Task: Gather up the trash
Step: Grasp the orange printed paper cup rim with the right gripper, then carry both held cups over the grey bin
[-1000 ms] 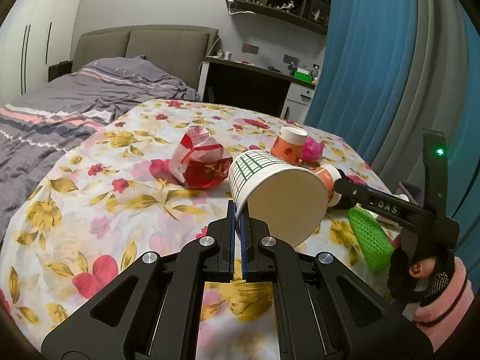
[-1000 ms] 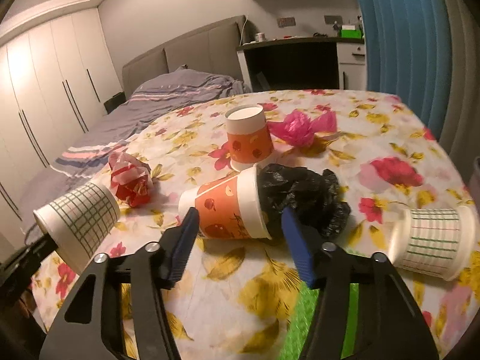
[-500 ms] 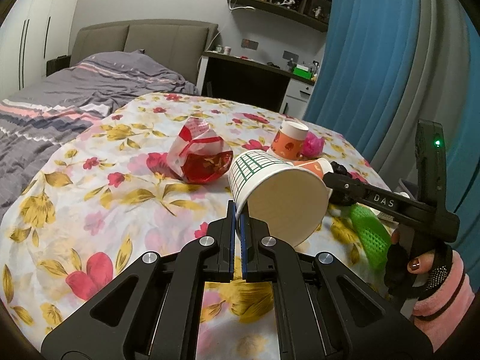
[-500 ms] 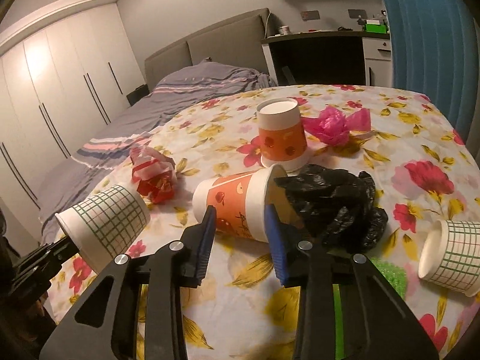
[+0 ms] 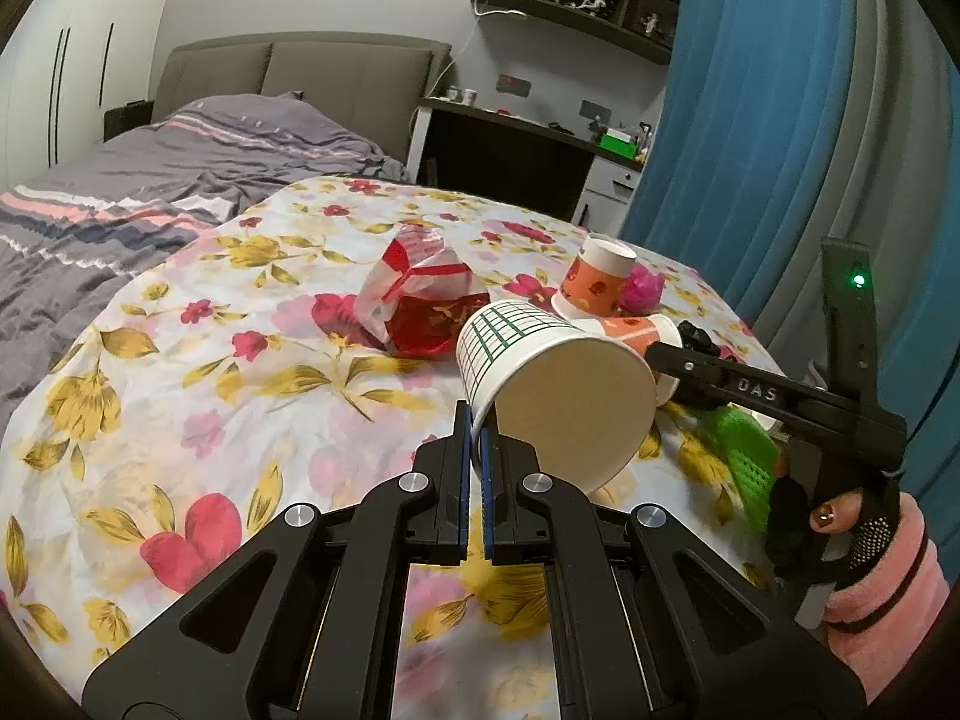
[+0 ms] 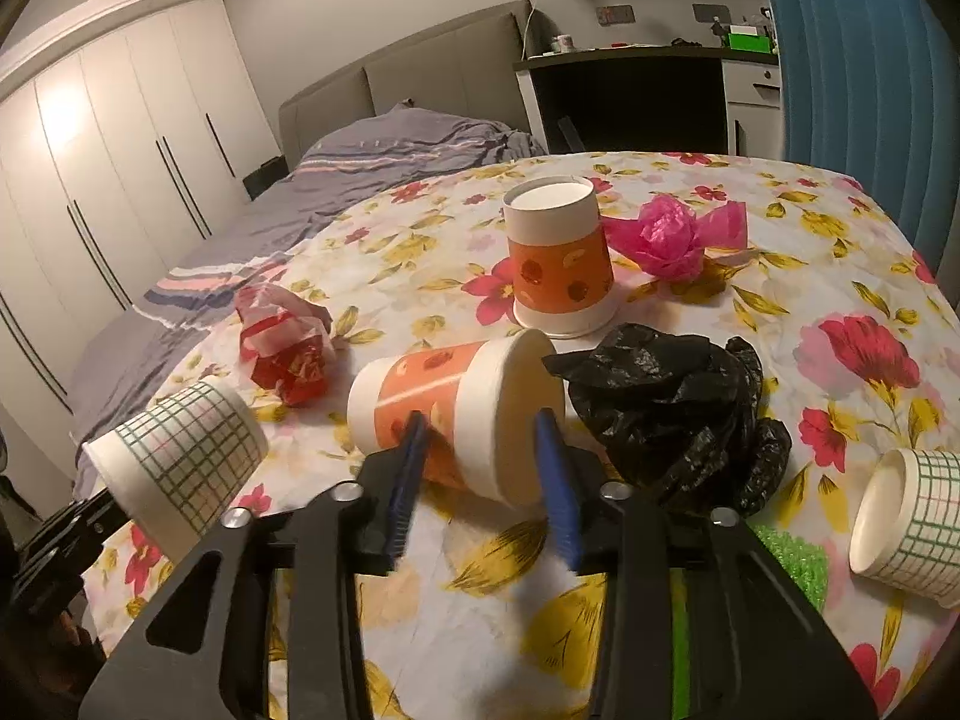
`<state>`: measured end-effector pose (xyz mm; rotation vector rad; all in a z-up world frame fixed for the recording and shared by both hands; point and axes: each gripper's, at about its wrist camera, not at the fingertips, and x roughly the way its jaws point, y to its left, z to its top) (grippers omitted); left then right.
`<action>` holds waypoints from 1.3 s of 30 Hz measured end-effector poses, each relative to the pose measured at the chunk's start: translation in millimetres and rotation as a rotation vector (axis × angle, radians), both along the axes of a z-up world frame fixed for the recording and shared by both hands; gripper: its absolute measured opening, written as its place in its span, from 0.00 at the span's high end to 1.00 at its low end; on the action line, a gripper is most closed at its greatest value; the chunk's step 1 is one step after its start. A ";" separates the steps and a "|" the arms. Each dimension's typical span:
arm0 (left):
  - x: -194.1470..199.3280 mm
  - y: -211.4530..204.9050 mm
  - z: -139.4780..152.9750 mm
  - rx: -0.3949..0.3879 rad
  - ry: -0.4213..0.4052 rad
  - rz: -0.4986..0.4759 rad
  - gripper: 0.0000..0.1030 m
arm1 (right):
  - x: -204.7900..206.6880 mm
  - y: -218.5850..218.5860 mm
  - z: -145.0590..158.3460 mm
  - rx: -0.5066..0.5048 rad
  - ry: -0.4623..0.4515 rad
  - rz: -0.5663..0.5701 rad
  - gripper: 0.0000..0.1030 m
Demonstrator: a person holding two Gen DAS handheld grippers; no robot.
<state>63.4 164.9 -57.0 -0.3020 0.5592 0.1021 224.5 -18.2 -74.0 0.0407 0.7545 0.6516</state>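
My left gripper [image 5: 474, 438] is shut on the rim of a white paper cup with a green grid [image 5: 558, 396], holding it tilted above the table; the same cup [image 6: 180, 456] shows at lower left in the right wrist view. My right gripper [image 6: 477, 420] points down at an orange paper cup lying on its side [image 6: 456, 408]. Its blue fingertips [image 6: 414, 432] overlap the cup's body and white rim band. The jaws are opening and I see no pad pressing on the cup.
On the floral tablecloth [image 6: 480, 600] are an upside-down orange cup [image 6: 558, 264], a pink wrapper [image 6: 672, 234], a black plastic bag [image 6: 672, 408], a red-and-white wrapper [image 6: 282, 342], a second grid cup [image 6: 912, 522] and a green mesh [image 6: 786, 552]. A bed lies behind.
My right gripper came closer to the lying orange cup, narrowed its jaws, then widened them again. The left gripper kept still with its grid cup.
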 end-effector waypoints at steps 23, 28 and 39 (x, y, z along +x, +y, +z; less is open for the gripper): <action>2.5 2.9 -3.9 -0.012 0.008 0.000 0.98 | -12.0 26.4 -5.1 0.013 0.012 0.163 0.91; 2.6 2.8 -4.4 -0.009 0.007 0.001 0.98 | -23.7 26.2 2.1 0.012 -0.029 0.160 0.96; -0.8 -1.3 1.2 0.002 -0.004 0.013 0.98 | -58.3 3.3 27.4 0.053 -0.110 0.127 0.96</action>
